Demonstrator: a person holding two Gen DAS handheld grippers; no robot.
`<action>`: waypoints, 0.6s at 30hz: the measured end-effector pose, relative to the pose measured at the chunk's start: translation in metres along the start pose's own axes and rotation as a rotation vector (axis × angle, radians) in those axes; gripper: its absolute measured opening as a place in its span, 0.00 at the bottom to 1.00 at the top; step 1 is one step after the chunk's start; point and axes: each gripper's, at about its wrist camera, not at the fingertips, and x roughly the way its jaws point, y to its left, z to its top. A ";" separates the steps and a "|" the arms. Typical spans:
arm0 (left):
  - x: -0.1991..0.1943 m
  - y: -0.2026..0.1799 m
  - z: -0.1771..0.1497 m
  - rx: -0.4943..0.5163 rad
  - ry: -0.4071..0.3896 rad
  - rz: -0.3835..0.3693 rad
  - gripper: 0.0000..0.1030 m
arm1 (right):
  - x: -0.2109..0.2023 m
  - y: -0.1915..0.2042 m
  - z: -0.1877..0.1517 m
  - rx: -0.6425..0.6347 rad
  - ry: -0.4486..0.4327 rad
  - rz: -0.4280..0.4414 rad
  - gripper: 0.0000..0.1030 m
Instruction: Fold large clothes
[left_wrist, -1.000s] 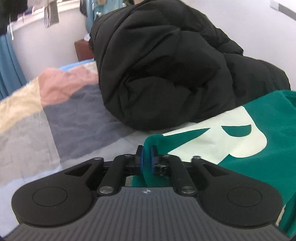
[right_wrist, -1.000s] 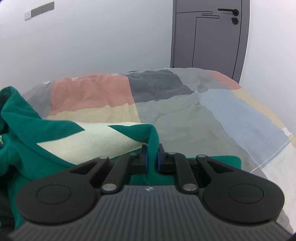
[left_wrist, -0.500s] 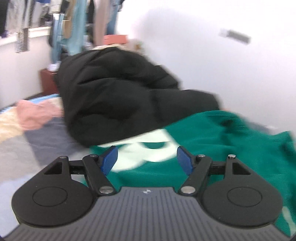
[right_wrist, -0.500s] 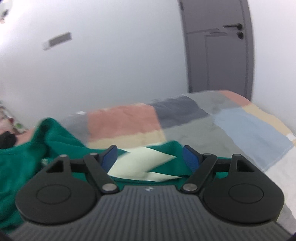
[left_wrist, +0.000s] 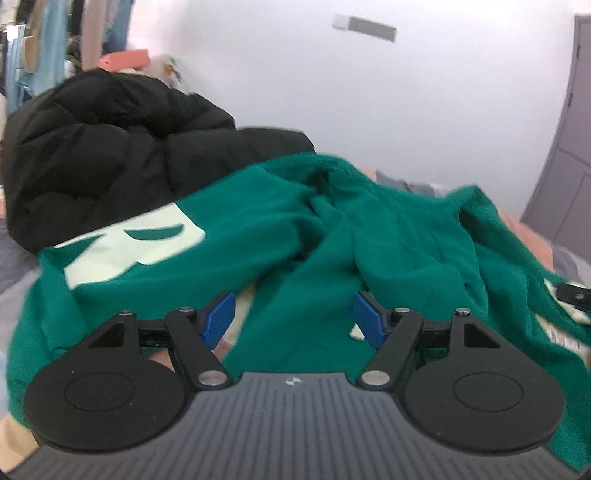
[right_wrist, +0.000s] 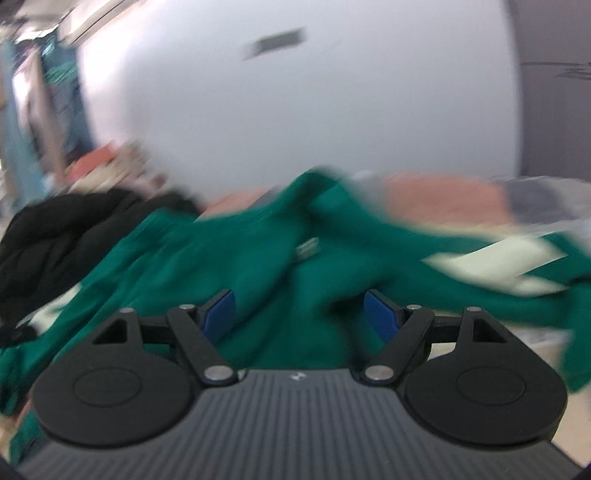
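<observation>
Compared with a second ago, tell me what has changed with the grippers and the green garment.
Both grippers let go: the left gripper and right gripper, each shut on an edge of the green sweatshirt before, now stand open above it. The sweatshirt lies rumpled on the bed. The black jacket stayed put.

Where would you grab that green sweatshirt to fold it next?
Probably the raised ridge in the middle of the green sweatshirt, approached from the near side: it stands up off the bed, so the open left gripper could close around it.

Sweatshirt (left_wrist: 369, 236) crumpled on bed (left_wrist: 532, 232) — puffy jacket (left_wrist: 110, 155) behind, left — wall (left_wrist: 443, 110) beyond.
</observation>
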 end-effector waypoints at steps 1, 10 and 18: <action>0.005 0.001 0.000 0.005 0.007 0.002 0.73 | 0.009 0.010 -0.002 -0.014 0.026 0.025 0.76; 0.037 0.018 0.000 -0.046 0.046 0.009 0.73 | 0.109 0.090 -0.014 -0.066 0.207 0.139 0.77; 0.056 0.028 -0.001 -0.096 0.079 -0.032 0.73 | 0.147 0.118 -0.030 -0.163 0.242 0.097 0.33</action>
